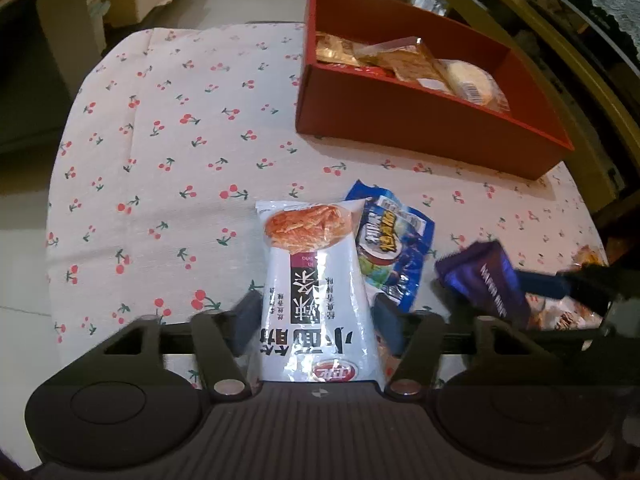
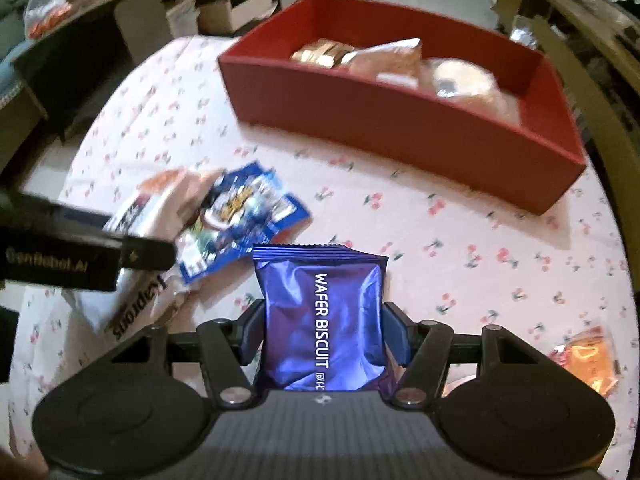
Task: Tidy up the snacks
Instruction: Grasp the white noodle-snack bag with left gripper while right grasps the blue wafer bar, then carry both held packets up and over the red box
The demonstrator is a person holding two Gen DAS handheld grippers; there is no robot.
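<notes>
Snacks are split between the red box [image 1: 420, 128] and the cherry-print tablecloth [image 1: 168, 128]. Left wrist view: the red box sits at the far right corner of the tabletop and holds several wrapped snacks [image 1: 408, 62]. The left gripper [image 1: 316, 320] is spread around a white spicy-strip packet [image 1: 316, 292]; a gap shows at the left pad, so the packet stands between the jaws unclamped. A blue snack bag [image 1: 394, 248] lies just beside it, toward the right edge.

Right wrist view: the right gripper [image 2: 324, 332] is clenched on a purple wafer biscuit packet [image 2: 324, 320], both pads pressing its sides. An orange packet [image 2: 588, 358] lies near the right edge of the tabletop.
</notes>
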